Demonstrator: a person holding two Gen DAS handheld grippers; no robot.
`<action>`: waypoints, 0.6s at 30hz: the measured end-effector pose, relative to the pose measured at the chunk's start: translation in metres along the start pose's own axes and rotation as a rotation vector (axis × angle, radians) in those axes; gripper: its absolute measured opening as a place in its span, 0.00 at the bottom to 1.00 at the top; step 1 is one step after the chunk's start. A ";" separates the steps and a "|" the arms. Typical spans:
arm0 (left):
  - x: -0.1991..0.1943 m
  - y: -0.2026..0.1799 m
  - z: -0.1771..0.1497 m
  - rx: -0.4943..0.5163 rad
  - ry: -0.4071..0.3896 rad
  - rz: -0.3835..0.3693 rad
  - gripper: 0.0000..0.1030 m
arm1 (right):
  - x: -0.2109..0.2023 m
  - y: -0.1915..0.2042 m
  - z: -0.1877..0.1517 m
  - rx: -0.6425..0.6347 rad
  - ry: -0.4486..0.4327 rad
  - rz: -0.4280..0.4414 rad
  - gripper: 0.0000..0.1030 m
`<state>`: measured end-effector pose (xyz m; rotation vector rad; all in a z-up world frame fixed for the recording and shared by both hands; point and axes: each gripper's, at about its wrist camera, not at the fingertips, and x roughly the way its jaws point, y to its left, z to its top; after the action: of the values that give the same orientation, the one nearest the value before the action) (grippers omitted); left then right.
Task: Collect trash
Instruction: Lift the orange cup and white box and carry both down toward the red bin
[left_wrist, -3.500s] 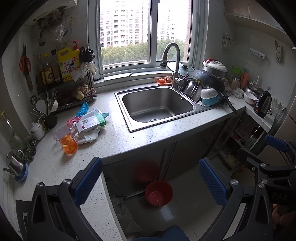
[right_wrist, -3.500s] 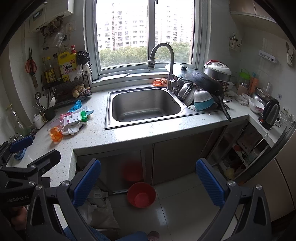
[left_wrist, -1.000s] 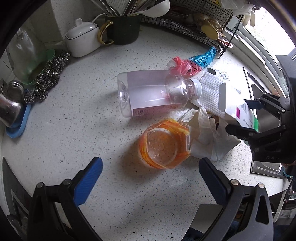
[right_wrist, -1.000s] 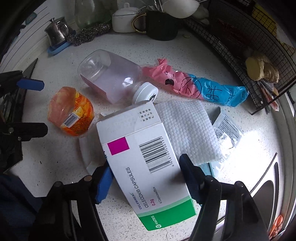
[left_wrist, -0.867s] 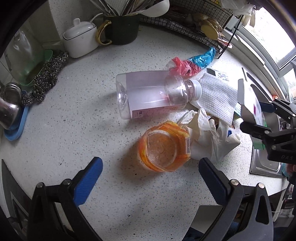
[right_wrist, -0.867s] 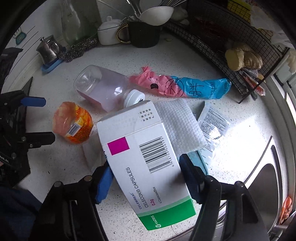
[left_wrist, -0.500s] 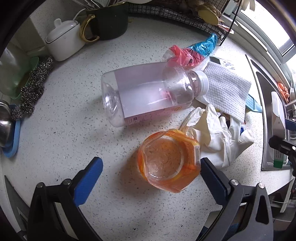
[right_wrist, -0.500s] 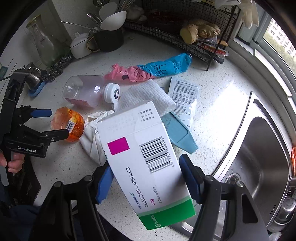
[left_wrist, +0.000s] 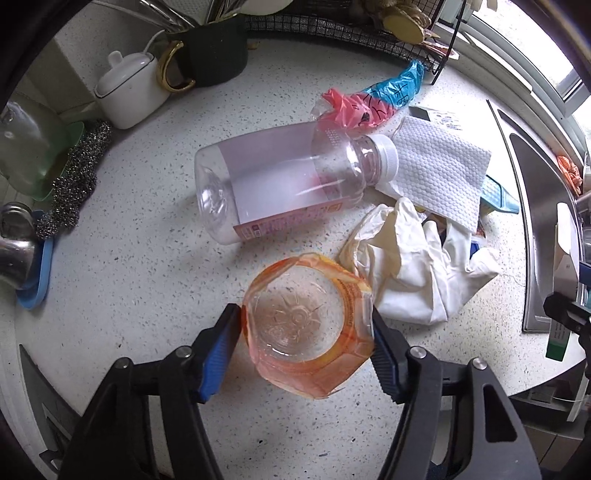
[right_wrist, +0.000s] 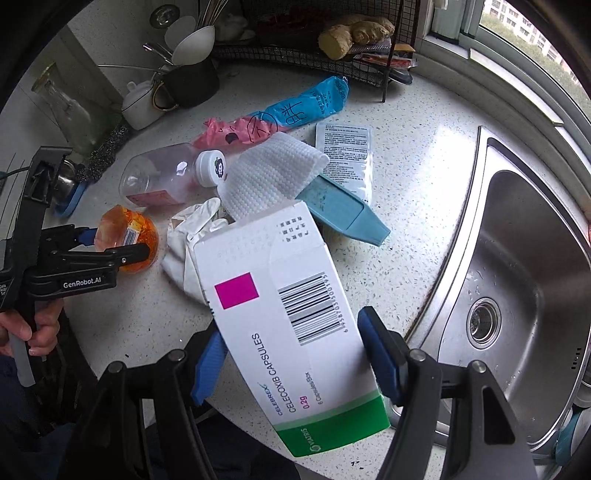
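Steel sink (right_wrist: 517, 295), black mug (left_wrist: 214, 55), white sugar pot (left_wrist: 129, 92), wire rack (right_wrist: 314, 44)

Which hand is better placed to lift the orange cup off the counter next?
Left. The left gripper has its blue pads against both sides of the orange cup, while the right gripper is full with the medicine box.

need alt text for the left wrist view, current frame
The left gripper is closed on a crumpled orange plastic cup resting on a speckled white countertop. Behind it lie a clear plastic bottle on its side, a white glove and a white paper towel.
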<state>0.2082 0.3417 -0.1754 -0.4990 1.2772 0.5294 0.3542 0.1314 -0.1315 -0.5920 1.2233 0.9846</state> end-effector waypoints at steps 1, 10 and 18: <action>-0.007 -0.004 -0.003 0.003 -0.011 0.000 0.62 | -0.004 0.000 -0.003 0.001 -0.008 0.001 0.64; -0.075 -0.052 -0.044 0.111 -0.119 -0.038 0.62 | -0.046 -0.009 -0.044 0.055 -0.084 -0.001 0.64; -0.116 -0.116 -0.090 0.212 -0.188 -0.084 0.62 | -0.085 -0.019 -0.096 0.106 -0.162 -0.029 0.64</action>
<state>0.1893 0.1847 -0.0752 -0.3165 1.1117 0.3566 0.3202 0.0178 -0.0787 -0.4372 1.1129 0.9189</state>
